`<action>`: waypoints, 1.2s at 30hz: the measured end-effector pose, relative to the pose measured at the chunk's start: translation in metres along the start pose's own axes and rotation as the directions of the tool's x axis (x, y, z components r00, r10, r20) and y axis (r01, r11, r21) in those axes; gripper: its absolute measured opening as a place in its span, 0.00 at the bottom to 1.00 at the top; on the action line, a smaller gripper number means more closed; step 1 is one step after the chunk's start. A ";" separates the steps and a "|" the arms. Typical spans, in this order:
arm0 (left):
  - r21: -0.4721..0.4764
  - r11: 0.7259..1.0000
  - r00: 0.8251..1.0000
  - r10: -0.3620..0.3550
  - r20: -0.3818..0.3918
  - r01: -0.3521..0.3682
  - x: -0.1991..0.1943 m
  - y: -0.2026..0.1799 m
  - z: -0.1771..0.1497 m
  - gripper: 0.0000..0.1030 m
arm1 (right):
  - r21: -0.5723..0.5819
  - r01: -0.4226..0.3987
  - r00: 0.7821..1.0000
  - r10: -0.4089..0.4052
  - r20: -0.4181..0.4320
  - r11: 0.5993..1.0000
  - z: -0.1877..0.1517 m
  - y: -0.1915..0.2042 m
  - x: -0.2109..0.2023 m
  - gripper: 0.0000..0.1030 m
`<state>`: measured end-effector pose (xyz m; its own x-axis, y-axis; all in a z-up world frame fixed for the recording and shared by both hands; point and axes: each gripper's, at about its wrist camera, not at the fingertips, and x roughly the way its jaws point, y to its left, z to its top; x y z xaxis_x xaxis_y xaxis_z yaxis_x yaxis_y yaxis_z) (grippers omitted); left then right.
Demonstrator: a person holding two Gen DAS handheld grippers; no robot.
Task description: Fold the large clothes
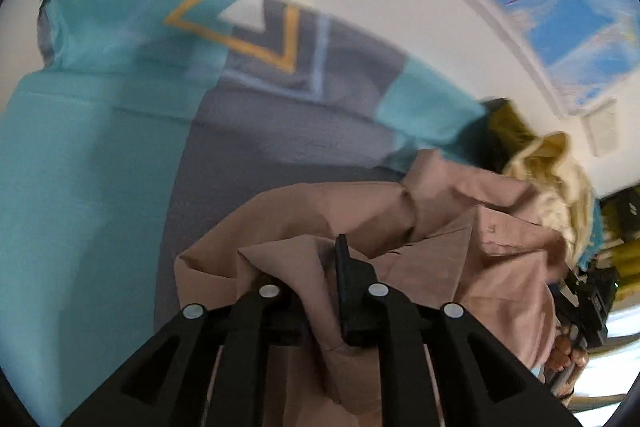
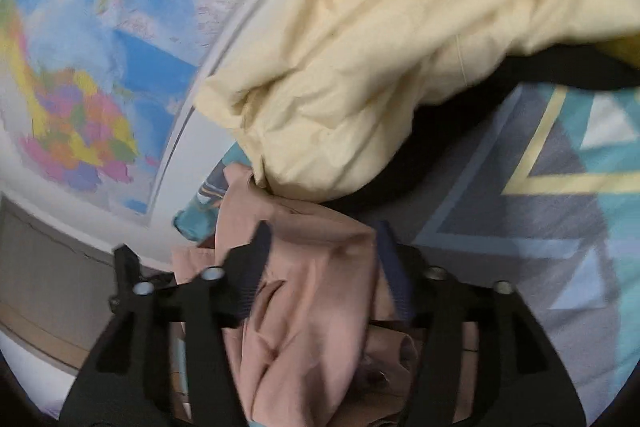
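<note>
A pink shirt lies bunched on the patterned bed cover. In the left wrist view it drapes over my left gripper. One black finger shows beside a fold, and the other is buried under cloth, so the grip is unclear. In the right wrist view the pink shirt fills the space between the fingers of my right gripper. Those fingers stand wide apart and the cloth lies loose between them. At the right edge of the left wrist view, my right gripper is held by a hand.
A cream padded garment is heaped over a black one just beyond the shirt. The teal and grey bed cover has yellow chevrons. A coloured world map hangs on the white wall behind the bed.
</note>
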<state>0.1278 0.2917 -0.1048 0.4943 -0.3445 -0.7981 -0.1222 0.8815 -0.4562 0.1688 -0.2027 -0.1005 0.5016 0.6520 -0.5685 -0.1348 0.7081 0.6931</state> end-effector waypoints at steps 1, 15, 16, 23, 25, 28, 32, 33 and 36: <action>0.029 0.999 1.000 -0.018 0.017 0.018 -0.008 -0.001 -0.005 0.21 | -0.075 0.012 1.000 -0.011 0.014 0.997 -0.005 0.010 -0.007 0.61; 0.400 0.895 0.973 0.125 0.194 -0.195 -0.037 -0.019 -0.099 0.77 | -0.456 0.130 0.980 -0.183 -0.073 0.880 -0.072 0.037 0.005 0.05; 0.409 0.887 0.971 0.149 0.186 -0.214 -0.028 -0.019 -0.100 0.75 | -0.452 0.118 0.985 -0.163 -0.062 0.884 -0.070 0.038 0.000 0.03; 0.250 0.933 0.961 0.223 0.165 -0.260 -0.013 0.006 -0.077 0.20 | -0.330 0.170 0.985 -0.166 0.040 0.929 -0.051 0.012 -0.032 0.04; 0.223 0.919 0.940 0.288 0.182 -0.324 -0.017 0.008 -0.075 0.37 | -0.328 0.254 0.962 -0.273 -0.011 0.910 -0.056 0.001 -0.020 0.19; 0.253 0.902 0.919 0.278 0.280 -0.349 -0.039 -0.003 -0.080 0.42 | -0.342 0.312 0.950 -0.295 0.102 0.887 -0.060 0.015 -0.043 0.43; 0.370 0.848 0.892 0.229 0.389 -0.379 -0.056 -0.038 -0.087 0.61 | -0.498 0.302 0.951 -0.221 0.216 0.813 -0.068 0.071 -0.058 0.54; 0.392 0.834 0.888 0.227 0.399 -0.389 -0.055 -0.045 -0.087 0.63 | -0.553 0.300 0.953 -0.218 0.211 0.777 -0.071 0.088 -0.050 0.58; 0.451 0.797 0.892 0.229 0.389 -0.401 -0.035 -0.066 -0.080 0.64 | -0.658 0.382 0.923 -0.295 0.246 0.649 -0.078 0.111 -0.015 0.66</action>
<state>0.0494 0.2193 -0.0784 0.7481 0.0199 -0.6633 0.0924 0.9867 0.1338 0.0798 -0.1127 -0.0491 0.7128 0.3268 -0.6205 -0.4583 0.8868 -0.0594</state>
